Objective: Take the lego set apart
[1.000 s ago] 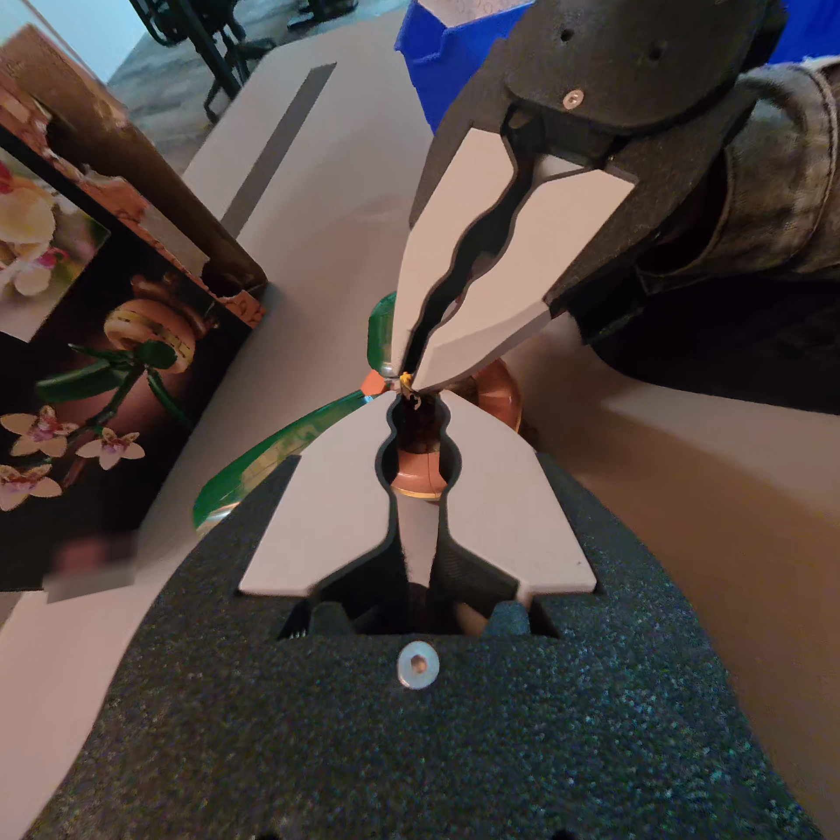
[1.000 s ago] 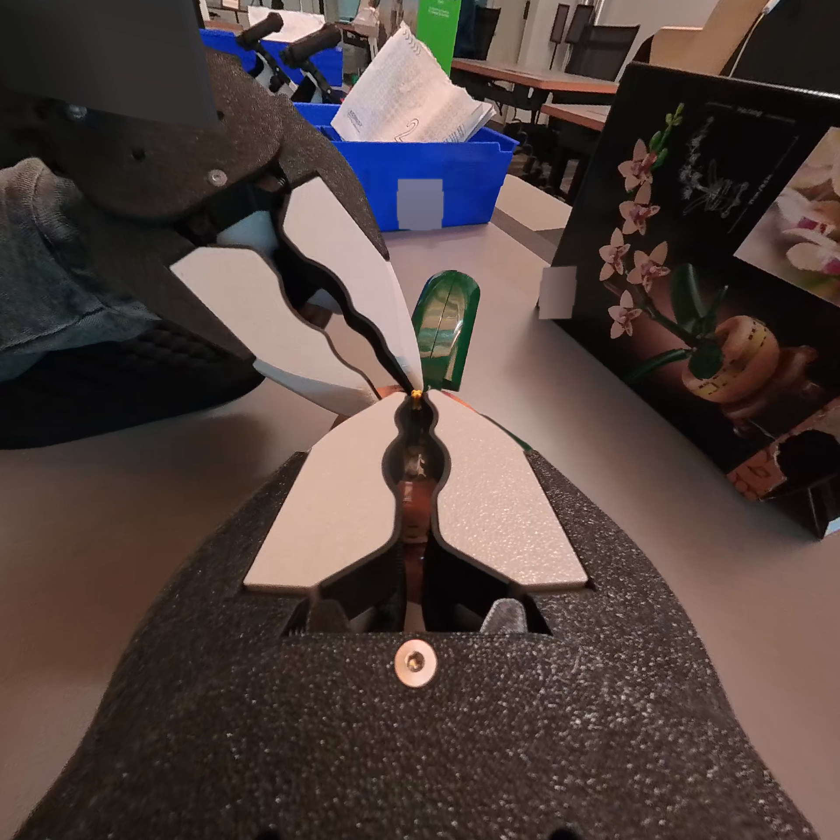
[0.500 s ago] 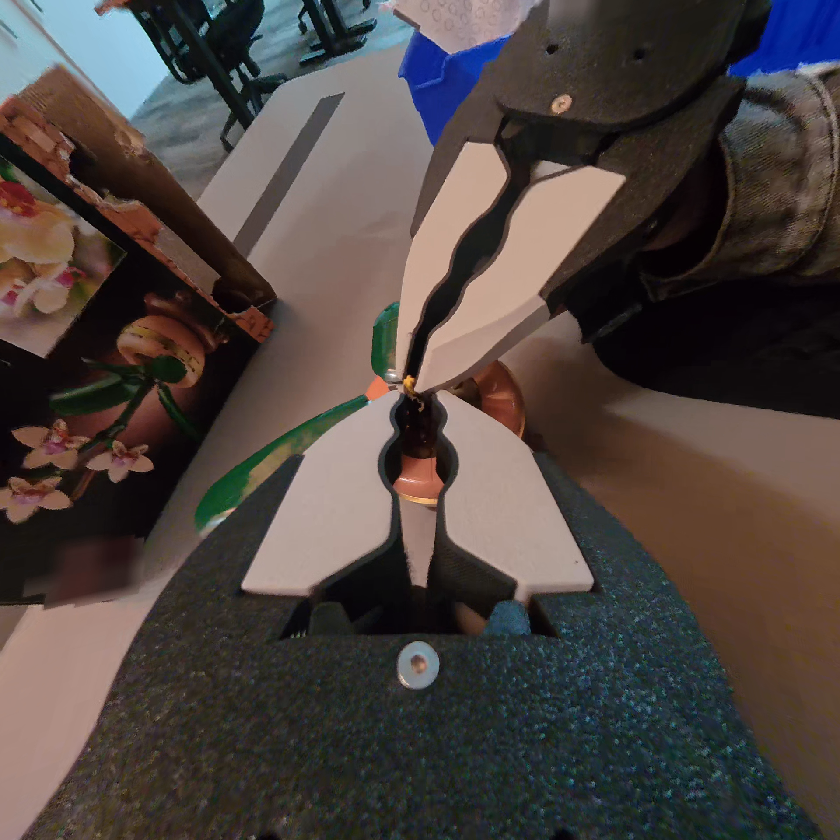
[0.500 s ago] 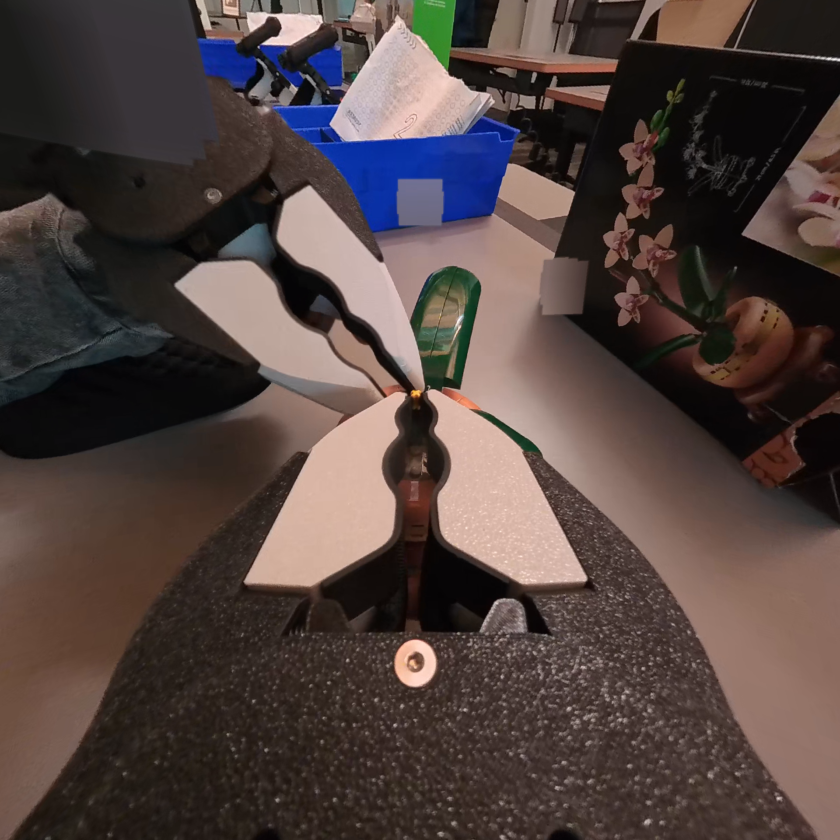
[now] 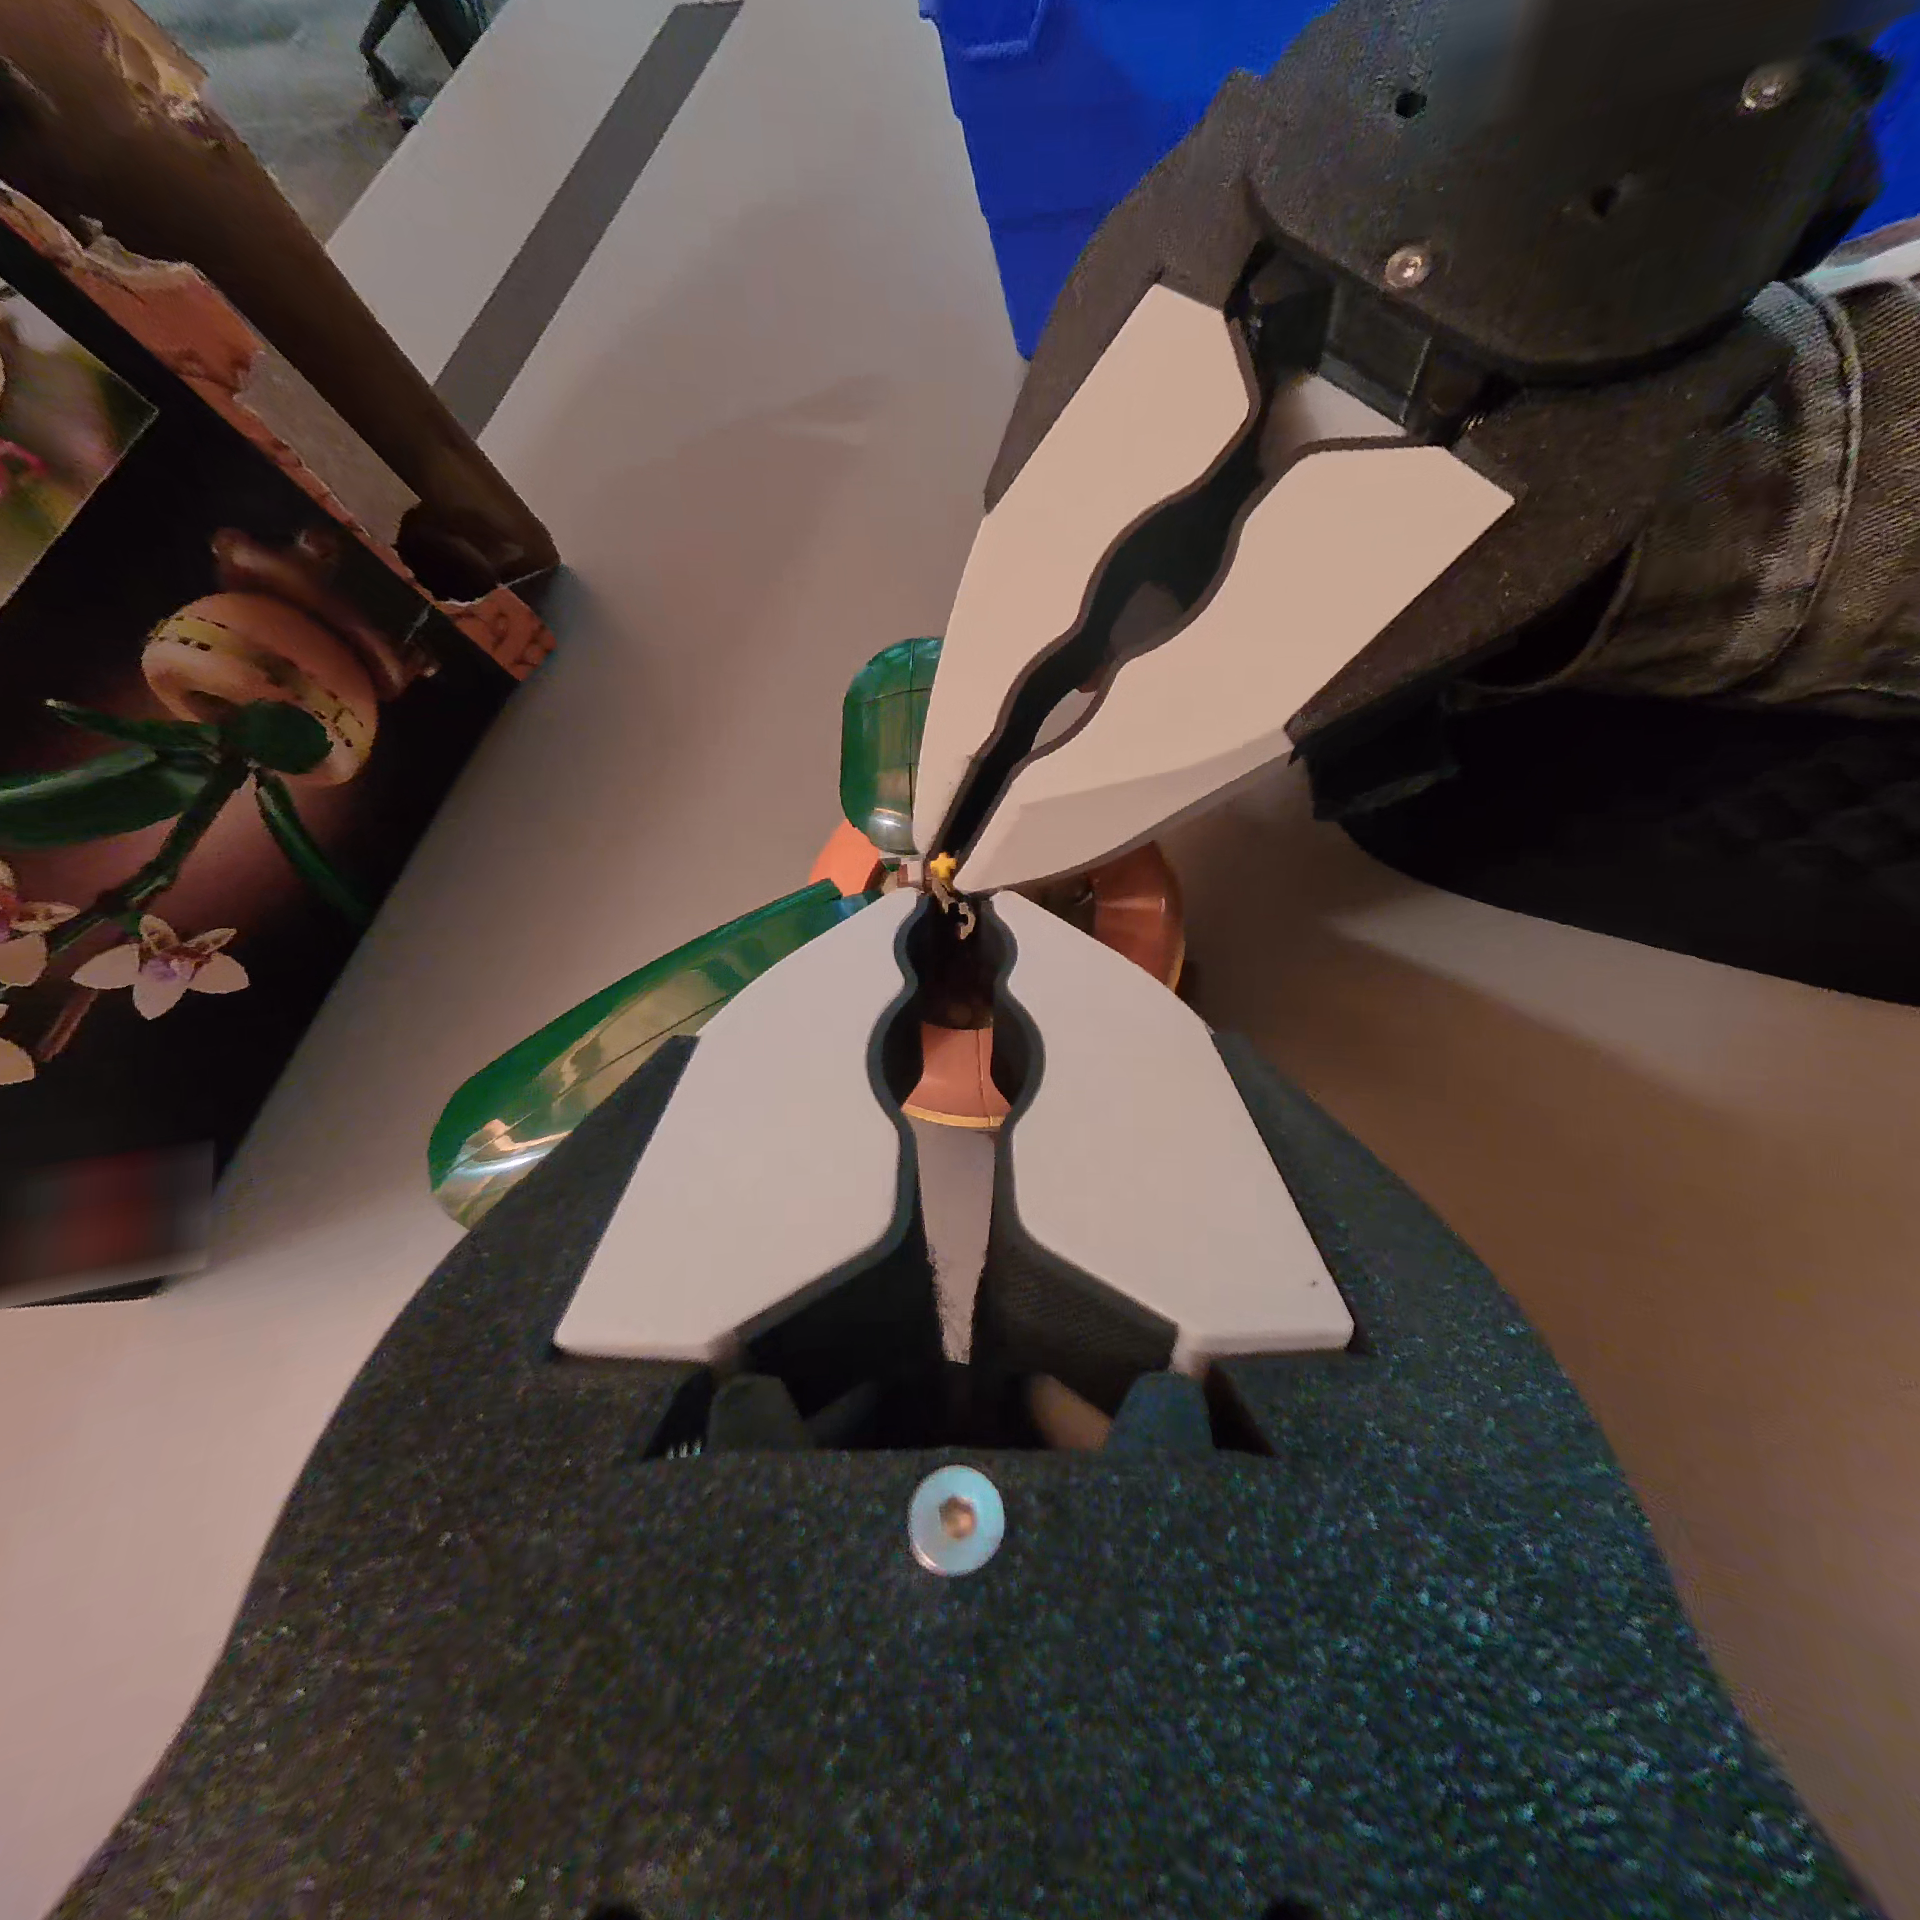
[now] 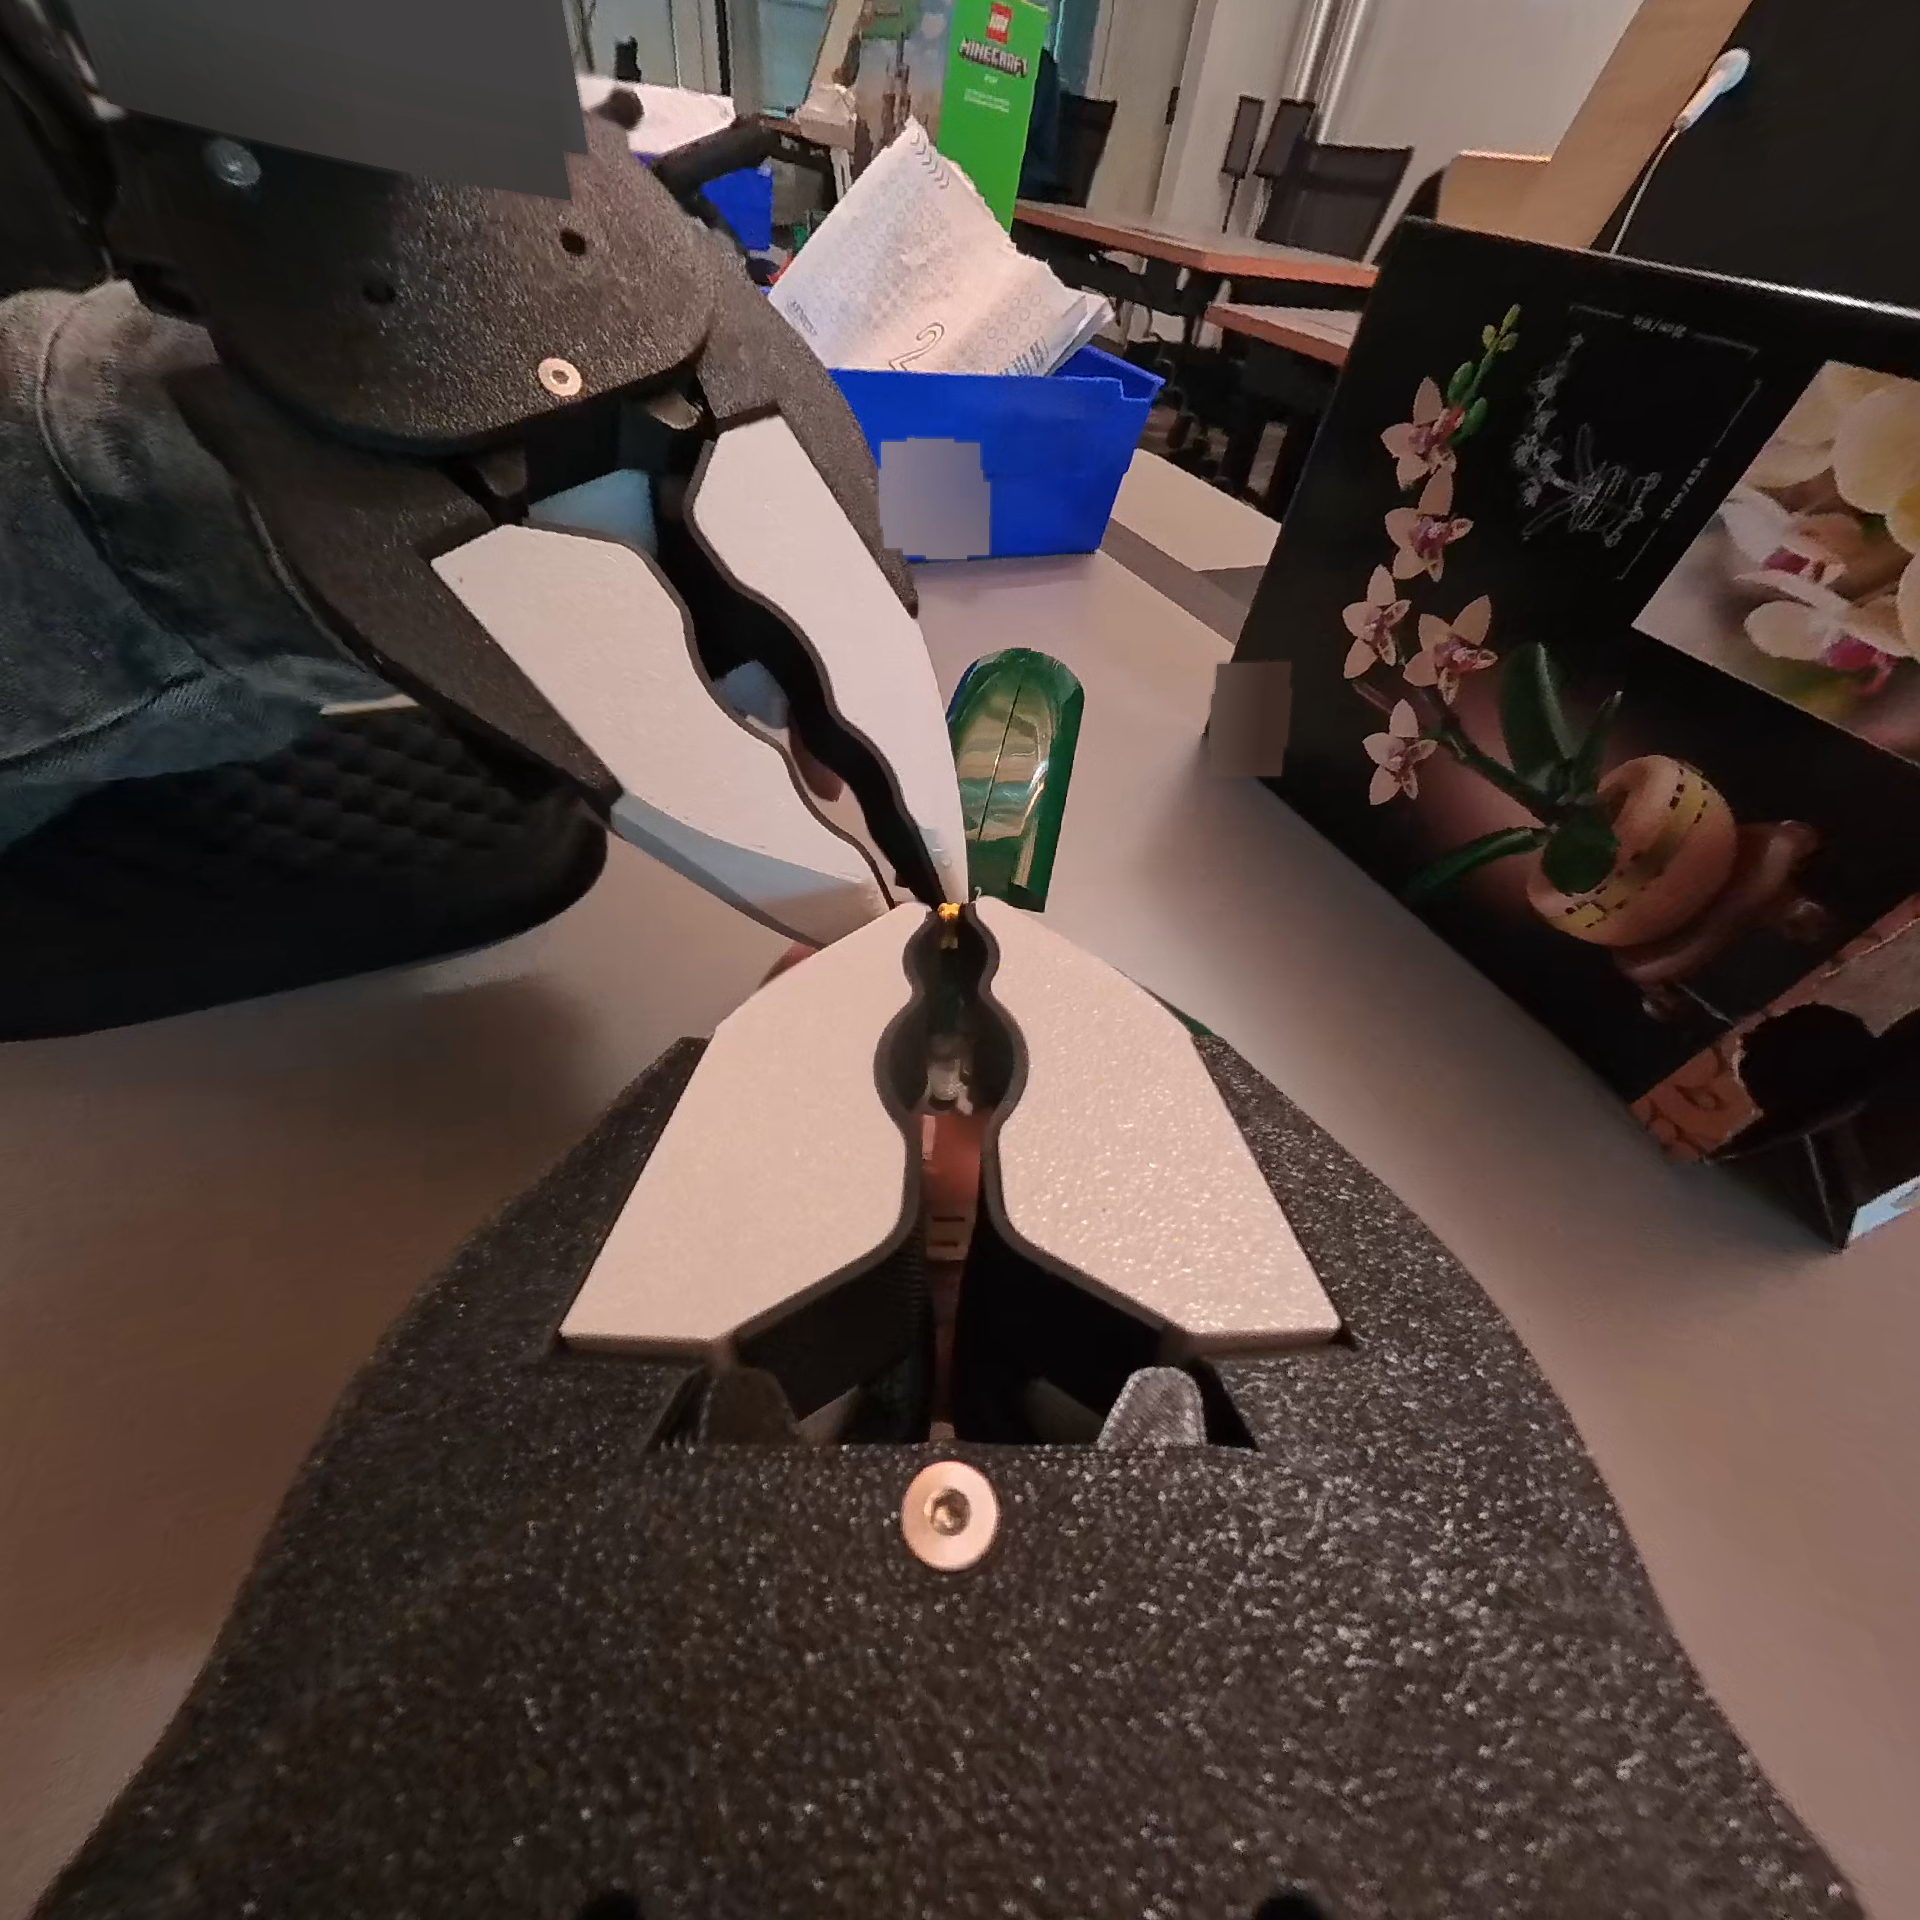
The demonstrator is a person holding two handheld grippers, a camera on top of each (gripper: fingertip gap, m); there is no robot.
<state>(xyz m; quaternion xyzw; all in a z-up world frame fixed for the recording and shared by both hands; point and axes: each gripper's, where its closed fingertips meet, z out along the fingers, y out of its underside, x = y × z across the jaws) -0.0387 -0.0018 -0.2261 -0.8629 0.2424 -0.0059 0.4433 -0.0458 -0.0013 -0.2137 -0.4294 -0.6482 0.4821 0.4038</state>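
Observation:
The lego set is a small plant: a brown pot (image 5: 1138, 906), two glossy green leaves (image 5: 623, 1039) and a thin dark stem with a tiny yellow piece (image 5: 942, 862) at its top. My left gripper (image 5: 940, 902) is shut on the stem just above the pot. My right gripper (image 5: 949, 873) comes in from the upper right, shut, with its tips at the yellow piece. In the right wrist view my right gripper (image 6: 948, 916) meets the left gripper (image 6: 940, 890) tip to tip at the yellow piece (image 6: 948, 911), with one green leaf (image 6: 1013, 779) upright behind. The pot is mostly hidden.
The dark lego box (image 5: 208, 779) with a torn flap stands to the left; it also shows in the right wrist view (image 6: 1558, 675). A blue bin (image 6: 997, 468) holding a paper booklet sits at the far side of the grey table (image 5: 675, 468). A person's sleeve (image 5: 1766, 520) is behind the right gripper. Left and right tips are no more than a few centimetres apart.
Both grippers stay shut, tip to tip at the stem. The right gripper has swung to the right in the left wrist view, and the right wrist view has tilted upward.

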